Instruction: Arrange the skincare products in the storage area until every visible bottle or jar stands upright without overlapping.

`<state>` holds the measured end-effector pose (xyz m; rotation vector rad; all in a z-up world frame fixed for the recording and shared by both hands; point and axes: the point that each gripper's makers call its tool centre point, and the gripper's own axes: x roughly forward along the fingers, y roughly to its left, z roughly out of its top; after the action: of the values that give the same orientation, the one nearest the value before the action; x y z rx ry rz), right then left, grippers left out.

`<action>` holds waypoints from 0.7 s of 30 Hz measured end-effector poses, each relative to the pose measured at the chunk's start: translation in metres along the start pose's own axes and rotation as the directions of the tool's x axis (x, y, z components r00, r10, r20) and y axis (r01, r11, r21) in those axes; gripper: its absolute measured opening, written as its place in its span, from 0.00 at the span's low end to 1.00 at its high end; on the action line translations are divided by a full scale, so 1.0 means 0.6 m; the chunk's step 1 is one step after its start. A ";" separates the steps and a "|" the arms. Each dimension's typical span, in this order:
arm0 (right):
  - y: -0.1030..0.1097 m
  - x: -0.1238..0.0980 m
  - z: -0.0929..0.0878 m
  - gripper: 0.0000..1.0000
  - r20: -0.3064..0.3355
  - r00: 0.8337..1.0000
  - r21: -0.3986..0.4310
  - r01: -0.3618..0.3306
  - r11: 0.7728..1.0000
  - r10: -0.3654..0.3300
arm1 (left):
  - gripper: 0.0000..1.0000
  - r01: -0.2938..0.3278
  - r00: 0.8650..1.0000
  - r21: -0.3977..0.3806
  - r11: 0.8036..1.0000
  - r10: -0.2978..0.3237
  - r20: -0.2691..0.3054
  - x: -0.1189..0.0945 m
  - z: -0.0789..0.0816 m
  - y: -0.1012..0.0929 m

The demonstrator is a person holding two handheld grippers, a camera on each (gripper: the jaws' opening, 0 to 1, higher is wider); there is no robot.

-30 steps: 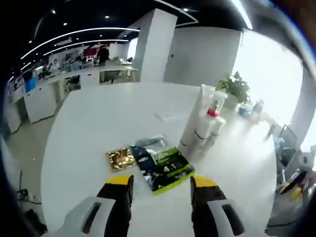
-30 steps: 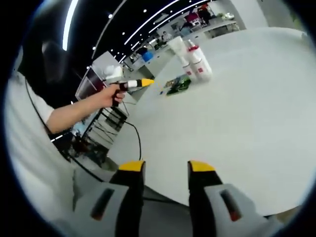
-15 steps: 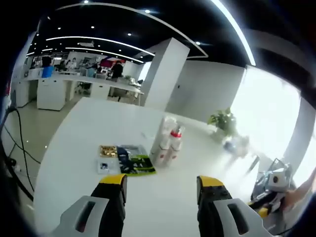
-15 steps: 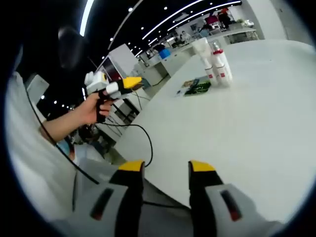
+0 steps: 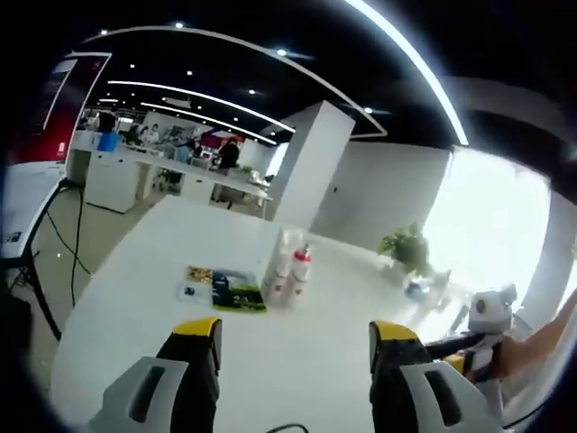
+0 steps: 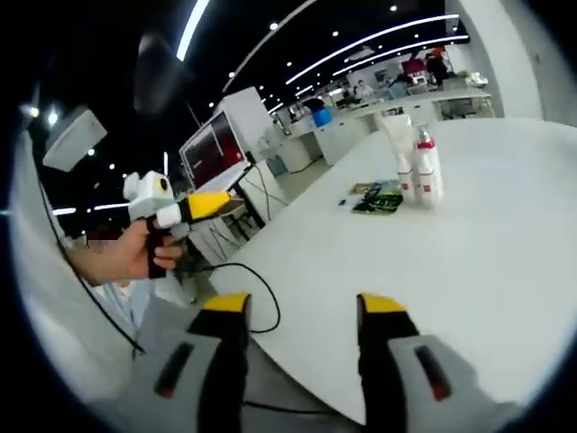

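Both claws are drawing back from the bottles (image 5: 287, 271) since the earlier frames. The left claw (image 5: 293, 338) and right claw (image 6: 302, 311) are gaping empty over the bench (image 6: 505, 271). Bottles are standing upright beside flat sachets (image 5: 224, 289); next, a re-approach seems needed.

The bottles (image 5: 287, 275) are being seen too small and far off for their number or labels to be told; the same holds in the right gripper view (image 6: 417, 169). The printing on the flat packets (image 5: 224, 290) is being blurred. The right gripper (image 5: 473, 347) is being cut off at the right edge.
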<state>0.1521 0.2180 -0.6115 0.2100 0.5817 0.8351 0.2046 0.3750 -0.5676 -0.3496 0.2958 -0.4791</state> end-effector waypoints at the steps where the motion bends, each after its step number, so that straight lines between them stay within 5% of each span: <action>1: 0.001 0.000 0.002 0.56 0.007 1.000 -0.010 0.003 1.000 -0.003 | 0.73 -0.001 1.000 0.010 1.000 0.000 0.006 -0.002 -0.001 -0.003; 9: 0.004 -0.022 0.014 0.74 0.074 0.996 -0.047 0.056 0.997 -0.053 | 0.74 0.002 1.000 0.120 0.993 -0.001 -0.004 -0.013 -0.027 -0.022; 13: -0.013 -0.059 0.023 0.77 0.125 0.985 -0.044 0.121 0.992 -0.115 | 0.75 0.007 1.000 0.075 0.997 -0.005 -0.029 -0.017 -0.038 -0.029; 21: -0.024 -0.095 0.039 0.81 0.185 0.967 -0.011 0.180 0.984 -0.175 | 0.82 0.005 0.999 0.115 0.993 -0.010 0.039 -0.046 -0.023 -0.046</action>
<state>0.1441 0.1669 -0.5751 0.2038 0.4087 0.6417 0.1656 0.3623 -0.5639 -0.2482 0.2278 -0.4940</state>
